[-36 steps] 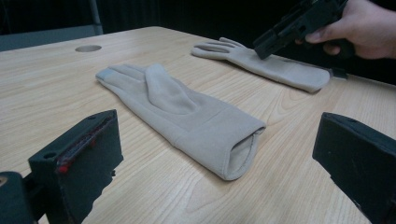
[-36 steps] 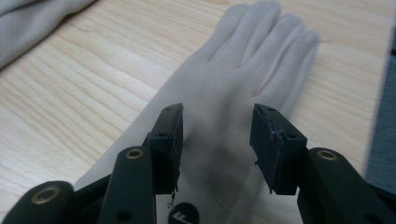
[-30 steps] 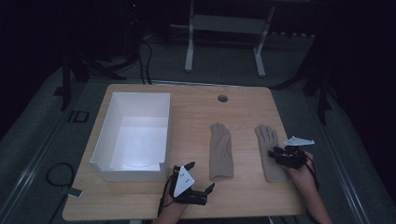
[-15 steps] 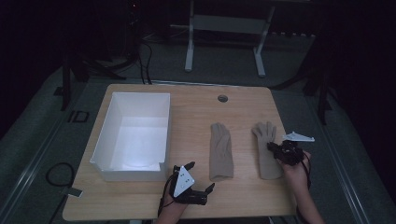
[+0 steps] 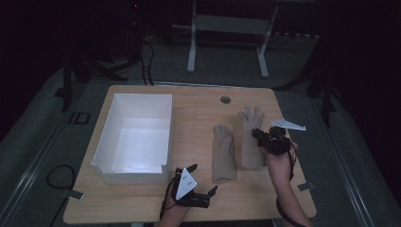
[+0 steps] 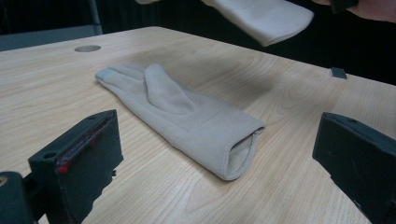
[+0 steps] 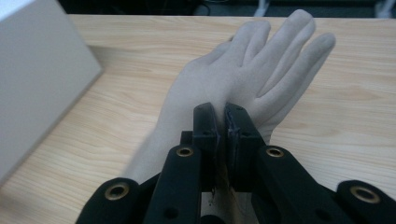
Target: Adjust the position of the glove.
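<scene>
Wooden table (image 5: 198,106), dim room. Left to right: one white bin (image 5: 135,137), open-topped, on left half. One left gripper (image 5: 201,182) near front edge, jaws spread wide, nothing between them. Two beige gloves: first glove (image 5: 223,152) flat on table, cuff toward front edge; second glove (image 5: 250,135) just beside it, clamped at palm edge by right gripper (image 5: 259,135), jaws clenched tight, cuff lifted off wood.

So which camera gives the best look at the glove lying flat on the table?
The left gripper view: the flat glove lies close, cuff opening visible. The high view shows it small, from above.
</scene>
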Motion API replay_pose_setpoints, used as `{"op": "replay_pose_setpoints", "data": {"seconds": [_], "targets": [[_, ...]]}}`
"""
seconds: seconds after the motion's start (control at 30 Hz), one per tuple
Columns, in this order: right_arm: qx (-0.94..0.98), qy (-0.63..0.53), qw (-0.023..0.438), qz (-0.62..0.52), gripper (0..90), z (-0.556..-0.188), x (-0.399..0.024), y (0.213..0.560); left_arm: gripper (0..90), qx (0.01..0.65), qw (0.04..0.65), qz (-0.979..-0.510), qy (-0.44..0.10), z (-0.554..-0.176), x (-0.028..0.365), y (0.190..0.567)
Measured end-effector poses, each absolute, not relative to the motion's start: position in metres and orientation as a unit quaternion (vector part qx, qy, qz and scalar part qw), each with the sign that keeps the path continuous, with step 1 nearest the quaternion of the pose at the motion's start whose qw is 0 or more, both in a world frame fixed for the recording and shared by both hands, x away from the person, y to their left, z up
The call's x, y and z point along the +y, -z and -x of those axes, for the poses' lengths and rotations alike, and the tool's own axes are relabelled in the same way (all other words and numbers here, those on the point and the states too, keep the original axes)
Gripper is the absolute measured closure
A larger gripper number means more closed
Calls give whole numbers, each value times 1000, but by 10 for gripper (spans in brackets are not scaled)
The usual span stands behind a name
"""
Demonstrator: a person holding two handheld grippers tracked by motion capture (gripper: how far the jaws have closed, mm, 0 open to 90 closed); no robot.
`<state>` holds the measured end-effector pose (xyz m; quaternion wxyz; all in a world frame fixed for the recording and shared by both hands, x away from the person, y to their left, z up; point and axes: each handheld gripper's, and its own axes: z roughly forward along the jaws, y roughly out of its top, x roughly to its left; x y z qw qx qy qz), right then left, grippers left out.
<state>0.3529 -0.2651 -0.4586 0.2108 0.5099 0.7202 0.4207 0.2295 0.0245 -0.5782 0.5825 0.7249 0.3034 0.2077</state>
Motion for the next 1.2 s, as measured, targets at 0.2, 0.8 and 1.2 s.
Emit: {"op": "replay_pose_setpoints", "data": {"seconds": [0.2, 0.8, 1.2], "targets": [[724, -418, 196, -513, 839, -357, -229, 463, 16, 302, 586, -723, -205, -230, 25, 578], [737, -374, 172, -536, 834, -361, -186, 509, 16, 300, 590, -723, -198, -229, 25, 578], [740, -363, 152, -545, 806, -358, -185, 534, 16, 300, 587, -726, -196, -230, 24, 578]]}}
